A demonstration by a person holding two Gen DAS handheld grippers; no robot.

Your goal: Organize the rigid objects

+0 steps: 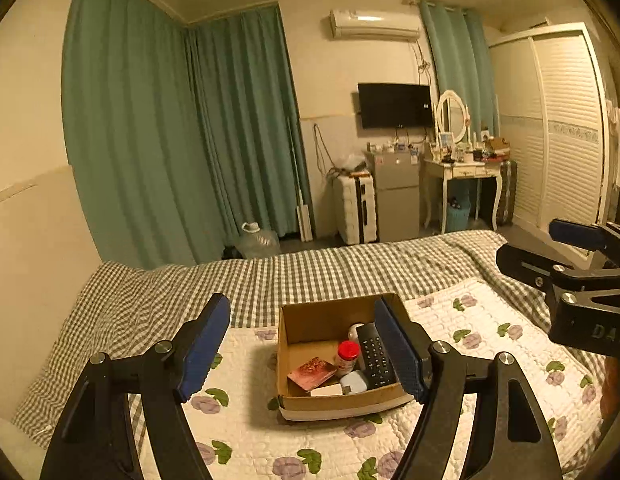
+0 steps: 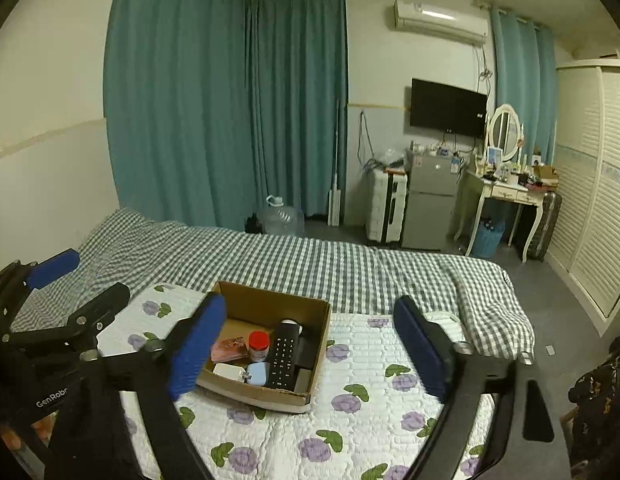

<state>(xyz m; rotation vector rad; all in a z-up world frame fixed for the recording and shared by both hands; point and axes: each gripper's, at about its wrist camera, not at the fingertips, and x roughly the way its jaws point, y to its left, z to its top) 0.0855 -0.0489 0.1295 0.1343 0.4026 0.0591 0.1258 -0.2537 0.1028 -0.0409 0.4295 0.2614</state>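
Two grippers hang spread wide over a bed (image 2: 349, 268) dressed in a gingham sheet and a floral quilt (image 2: 349, 420). On the quilt sits an open cardboard box (image 2: 266, 304), holding the sorted items. A black remote control (image 2: 284, 354) lies inside along the box's right wall, its long axis running from the near edge to the far wall, keypad up. Beside it stand a red-capped bottle (image 2: 258, 346), upright, a pink patterned card (image 2: 230, 349) lying flat, and a pale blue case (image 2: 257, 374) touching a white block (image 2: 226, 371). The left gripper (image 1: 306, 346) holds nothing; its casing reads "GenRobo". The right gripper (image 2: 310, 350), equally empty, shows "DAS" on its body.
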